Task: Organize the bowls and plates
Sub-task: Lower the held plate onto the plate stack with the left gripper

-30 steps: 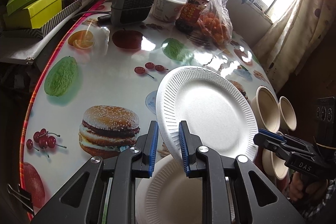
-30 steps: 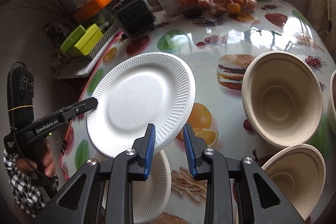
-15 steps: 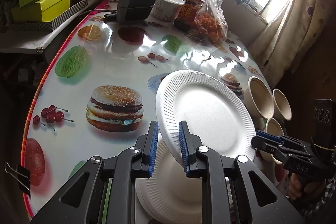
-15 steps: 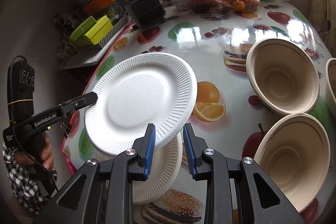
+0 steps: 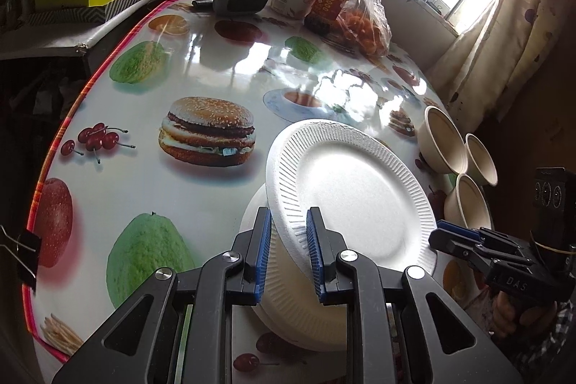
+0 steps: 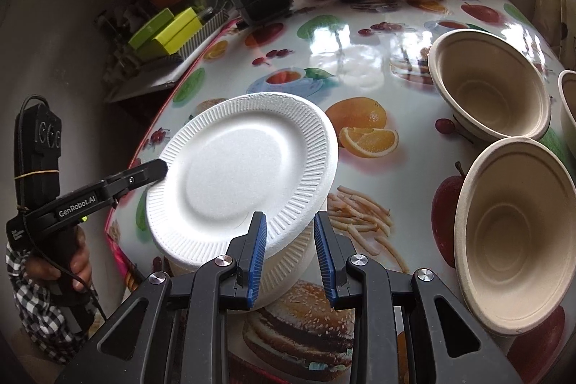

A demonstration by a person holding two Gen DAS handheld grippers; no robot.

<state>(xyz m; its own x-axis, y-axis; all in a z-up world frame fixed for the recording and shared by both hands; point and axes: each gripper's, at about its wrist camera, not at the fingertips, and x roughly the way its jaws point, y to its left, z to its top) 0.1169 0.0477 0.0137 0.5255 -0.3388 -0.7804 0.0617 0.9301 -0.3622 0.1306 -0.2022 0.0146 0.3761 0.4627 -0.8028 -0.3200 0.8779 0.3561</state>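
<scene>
Foam plate point(image 5: 345, 193) rides tilted in our grip just over the white plate stack point(image 6: 284, 261) at the desk's point(image 5: 216, 67) near edge: left tongs point(image 5: 288, 243) clamp its near rim, right tongs point(image 6: 289, 251) clamp the opposite rim. We judge plates nearly gathered. Farther right, three paper bowls point(image 6: 493, 89) stand unnested.

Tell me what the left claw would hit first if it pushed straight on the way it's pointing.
The white foam plate already pinched in the left claw; just beyond and under it lies the plate stack, though depth there is hard to judge.
</scene>
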